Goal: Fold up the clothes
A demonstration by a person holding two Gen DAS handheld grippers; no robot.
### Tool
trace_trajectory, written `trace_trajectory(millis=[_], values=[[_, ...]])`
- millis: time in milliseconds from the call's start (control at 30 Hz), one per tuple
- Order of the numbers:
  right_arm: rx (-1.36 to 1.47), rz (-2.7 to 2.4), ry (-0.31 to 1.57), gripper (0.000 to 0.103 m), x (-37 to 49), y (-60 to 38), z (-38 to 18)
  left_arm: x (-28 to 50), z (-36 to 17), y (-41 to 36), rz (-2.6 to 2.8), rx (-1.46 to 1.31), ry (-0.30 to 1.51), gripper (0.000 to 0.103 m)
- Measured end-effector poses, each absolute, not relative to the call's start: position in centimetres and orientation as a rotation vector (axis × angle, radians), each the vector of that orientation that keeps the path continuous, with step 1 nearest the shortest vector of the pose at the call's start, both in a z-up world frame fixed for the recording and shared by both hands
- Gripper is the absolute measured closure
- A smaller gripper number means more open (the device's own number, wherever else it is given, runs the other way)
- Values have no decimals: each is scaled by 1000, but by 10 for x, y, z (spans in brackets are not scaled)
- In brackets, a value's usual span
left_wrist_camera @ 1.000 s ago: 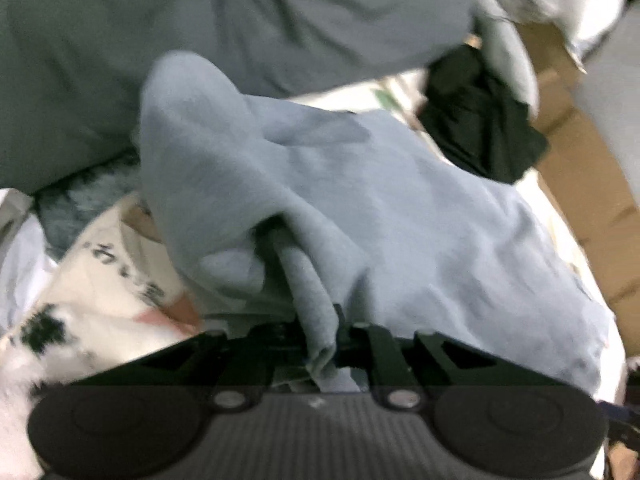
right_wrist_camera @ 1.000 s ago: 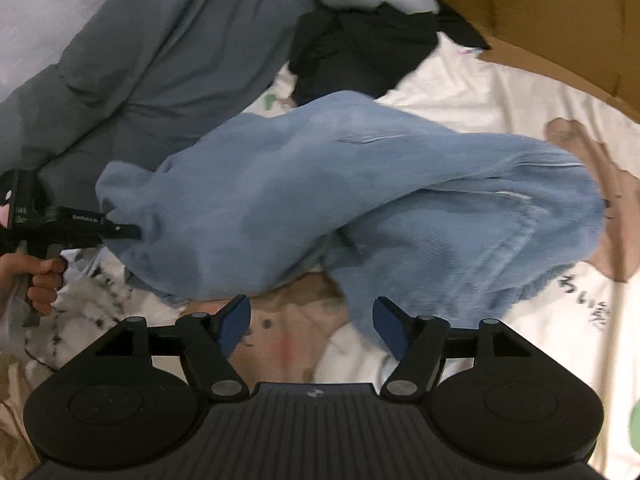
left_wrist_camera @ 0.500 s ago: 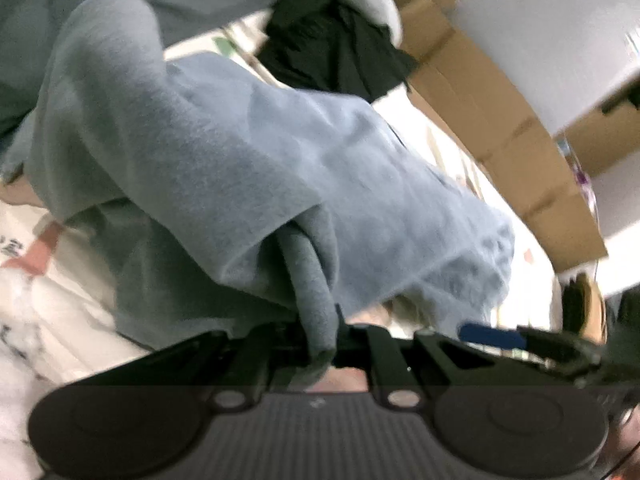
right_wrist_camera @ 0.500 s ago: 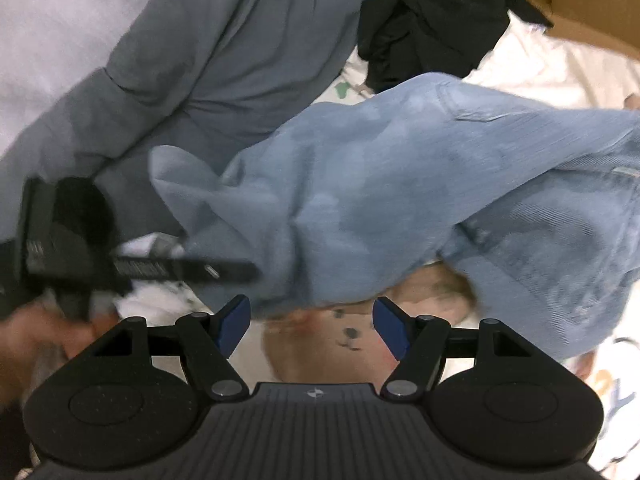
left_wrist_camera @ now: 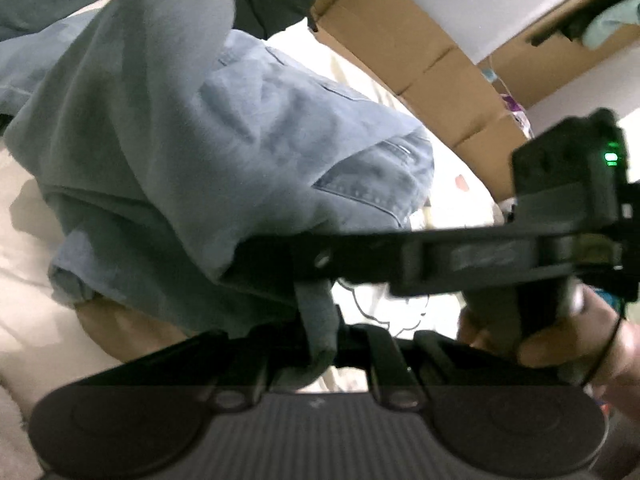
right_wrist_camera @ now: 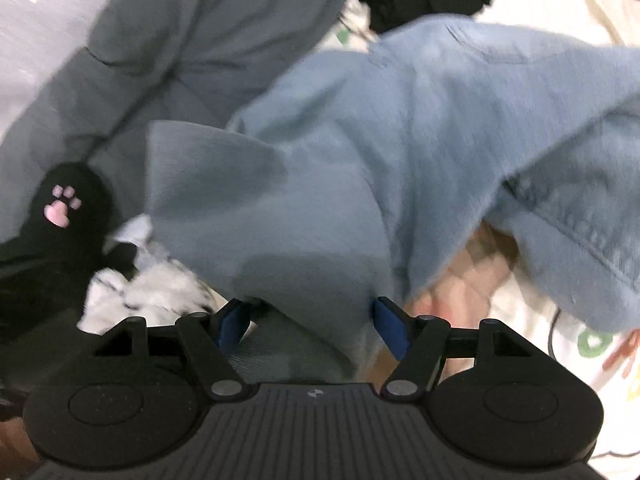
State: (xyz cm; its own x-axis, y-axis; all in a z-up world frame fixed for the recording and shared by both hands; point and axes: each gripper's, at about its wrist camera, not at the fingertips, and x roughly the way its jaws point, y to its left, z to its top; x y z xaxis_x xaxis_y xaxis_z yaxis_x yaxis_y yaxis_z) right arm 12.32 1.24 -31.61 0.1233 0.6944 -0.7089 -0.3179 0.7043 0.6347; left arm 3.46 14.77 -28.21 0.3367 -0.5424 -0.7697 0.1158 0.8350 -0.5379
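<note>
While your left gripper (left_wrist_camera: 320, 336) stays out of most of what follows, note that it is closed on a bunched edge of the jeans (left_wrist_camera: 248, 148), a thick wad of denim pinched between its fingers, with the rest of the garment hanging away from it over the printed sheet (left_wrist_camera: 24, 240). Judge that cloth as soft but heavy for clothing: it droops in deep folds, will drag when you lift it, and is unlikely to slip, since the weave is coarse; hems, seams and the waistband give the firmest hold, and a single layer will pull out of line more easily than a doubled edge. Moving right, your right gripper (right_wrist_camera: 310, 326) stands wide open, its blue pads on either side of a hanging flap of the jeans (right_wrist_camera: 400, 152), with cloth between the jaws but nothing pinched. From the left wrist view you see what the other cannot: the stitched pocket, the cardboard boxes (left_wrist_camera: 400, 52) behind, and the right gripper (left_wrist_camera: 460, 258) from the side with the hand (left_wrist_camera: 560, 340) on its handle. From the right wrist view you get the grey bedding (right_wrist_camera: 180, 40), a black sock with a pink paw print (right_wrist_camera: 68, 200), and the spread of the jaws around the flap.
</note>
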Motion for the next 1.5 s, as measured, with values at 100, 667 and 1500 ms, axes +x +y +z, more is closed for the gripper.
trace_trajectory(millis=[100, 667, 1500], values=[[384, 746, 1287, 69, 123, 9, -326, 38, -283, 149, -452, -420, 1191, 88], [209, 510, 1224, 95, 120, -85, -303, 87, -244, 264, -84, -381, 1048, 32], [-28, 336, 1183, 96, 126, -200, -219, 169, -346, 316, 106, 123, 1032, 66]])
